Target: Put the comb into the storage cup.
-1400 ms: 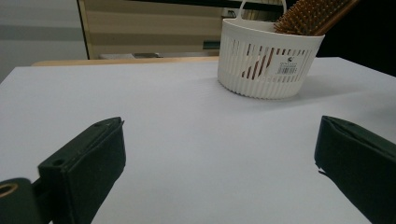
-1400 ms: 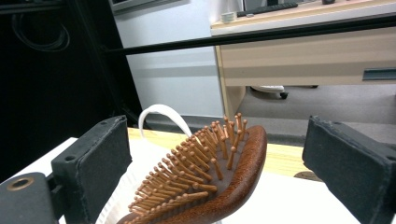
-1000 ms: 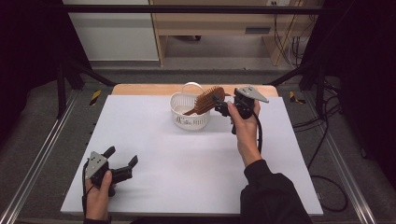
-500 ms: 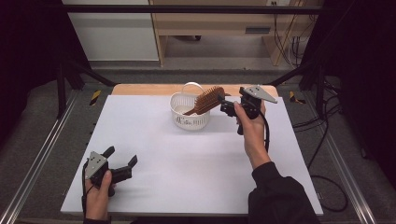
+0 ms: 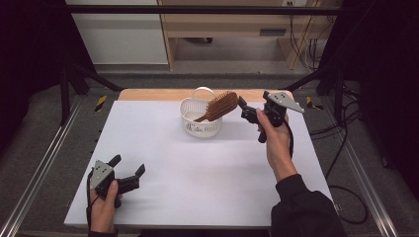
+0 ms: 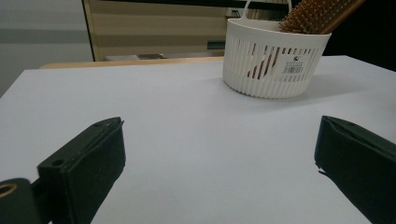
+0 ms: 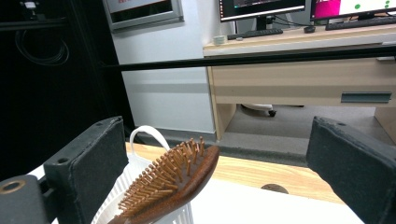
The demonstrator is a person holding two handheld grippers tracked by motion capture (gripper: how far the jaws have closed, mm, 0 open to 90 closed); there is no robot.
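A wooden hairbrush (image 5: 220, 105) leans in a white slotted basket (image 5: 199, 124) at the table's far middle, its bristled head sticking out over the rim to the right. My right gripper (image 5: 245, 110) hovers just right of that head, open, with nothing between its jaws. In the right gripper view the hairbrush (image 7: 173, 179) lies low between the spread jaws of the right gripper (image 7: 215, 163), above the basket (image 7: 140, 184). My left gripper (image 5: 129, 166) rests open near the table's front left. From the left gripper (image 6: 219, 154) the basket (image 6: 273, 63) and hairbrush (image 6: 317, 14) stand far ahead.
The white table top (image 5: 197, 168) spreads between both hands. A wooden strip (image 5: 148, 94) runs along its far edge. Metal frame rails (image 5: 44, 163) flank the table. A desk (image 7: 299, 70) with monitors stands beyond it.
My right gripper has drawn back a little to the right, away from the hairbrush head. The hairbrush, basket and left gripper have stayed put.
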